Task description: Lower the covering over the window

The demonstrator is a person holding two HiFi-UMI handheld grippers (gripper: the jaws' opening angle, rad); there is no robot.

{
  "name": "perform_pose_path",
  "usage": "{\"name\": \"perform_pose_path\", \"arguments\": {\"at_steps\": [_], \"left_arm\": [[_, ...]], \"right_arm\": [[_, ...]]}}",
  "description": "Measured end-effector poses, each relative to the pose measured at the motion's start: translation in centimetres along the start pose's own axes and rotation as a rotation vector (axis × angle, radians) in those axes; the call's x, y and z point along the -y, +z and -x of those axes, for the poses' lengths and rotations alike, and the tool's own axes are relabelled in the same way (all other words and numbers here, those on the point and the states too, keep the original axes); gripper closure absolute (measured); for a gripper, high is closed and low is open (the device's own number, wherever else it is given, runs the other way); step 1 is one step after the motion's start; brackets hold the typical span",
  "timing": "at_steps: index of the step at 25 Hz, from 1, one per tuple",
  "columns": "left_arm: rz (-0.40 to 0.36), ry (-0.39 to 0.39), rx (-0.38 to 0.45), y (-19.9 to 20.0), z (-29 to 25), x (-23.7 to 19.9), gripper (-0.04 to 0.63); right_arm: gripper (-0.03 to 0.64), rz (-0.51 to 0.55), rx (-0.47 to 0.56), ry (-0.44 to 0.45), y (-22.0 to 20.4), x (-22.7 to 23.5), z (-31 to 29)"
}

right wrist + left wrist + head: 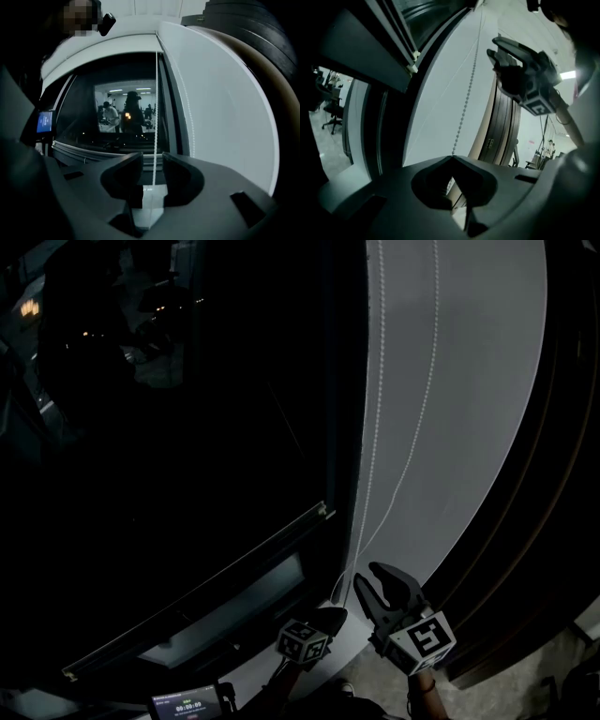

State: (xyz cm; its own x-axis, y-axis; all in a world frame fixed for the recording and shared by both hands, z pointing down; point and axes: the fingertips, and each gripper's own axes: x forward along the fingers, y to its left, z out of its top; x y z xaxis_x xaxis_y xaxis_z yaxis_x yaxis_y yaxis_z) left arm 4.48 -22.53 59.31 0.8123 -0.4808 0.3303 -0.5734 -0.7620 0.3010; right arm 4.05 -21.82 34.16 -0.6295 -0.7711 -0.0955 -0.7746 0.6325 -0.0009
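Observation:
The blind's pale bottom rail (197,589) crosses the dark window (169,427) at a slant; it also shows top left in the left gripper view, rail (389,44). A white bead chain (377,427) hangs in two strands along the white wall beside the frame. My left gripper (335,615) is shut on the chain (468,91), which runs straight into its closed tips (452,157). Just right of it and a little higher, my right gripper (371,578) stands open. One strand of chain (155,103) hangs loose between its spread jaws (152,161).
A white wall panel (478,381) lies right of the window, with a dark curved frame (530,521) beyond it. A small lit screen (186,704) sits at the bottom edge. People (131,112) show in or through the glass.

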Motion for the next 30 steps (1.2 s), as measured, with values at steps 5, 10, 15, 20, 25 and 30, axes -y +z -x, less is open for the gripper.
{"name": "perform_pose_path", "arguments": {"at_steps": [5, 10, 15, 20, 25, 30], "left_arm": [[0.041, 0.012, -0.102, -4.5, -0.5, -0.7, 0.594], [0.067, 0.051, -0.218, -7.9, 0.5, -1.3, 0.594], [0.128, 0.049, -0.265, -12.3, 0.7, -2.0, 0.594], [0.137, 0.068, -0.288, -11.3, 1.4, -2.0, 0.594], [0.124, 0.057, -0.228, -9.7, 2.6, -1.3, 0.584], [0.150, 0.060, 0.005, -2.2, 4.8, -1.9, 0.555]], "right_arm": [[0.505, 0.000, 0.083, 0.024, 4.5, 0.0, -2.6], [0.506, -0.011, 0.160, 0.062, 7.6, -0.7, -4.2], [0.589, 0.007, 0.155, 0.058, 7.3, -0.9, -4.5], [0.598, -0.096, 0.218, 0.071, 7.5, -0.4, -4.1], [0.598, -0.154, 0.161, 0.031, 4.5, 1.5, -3.5], [0.598, -0.210, -0.079, -0.045, -7.8, 2.7, -3.3]]}}
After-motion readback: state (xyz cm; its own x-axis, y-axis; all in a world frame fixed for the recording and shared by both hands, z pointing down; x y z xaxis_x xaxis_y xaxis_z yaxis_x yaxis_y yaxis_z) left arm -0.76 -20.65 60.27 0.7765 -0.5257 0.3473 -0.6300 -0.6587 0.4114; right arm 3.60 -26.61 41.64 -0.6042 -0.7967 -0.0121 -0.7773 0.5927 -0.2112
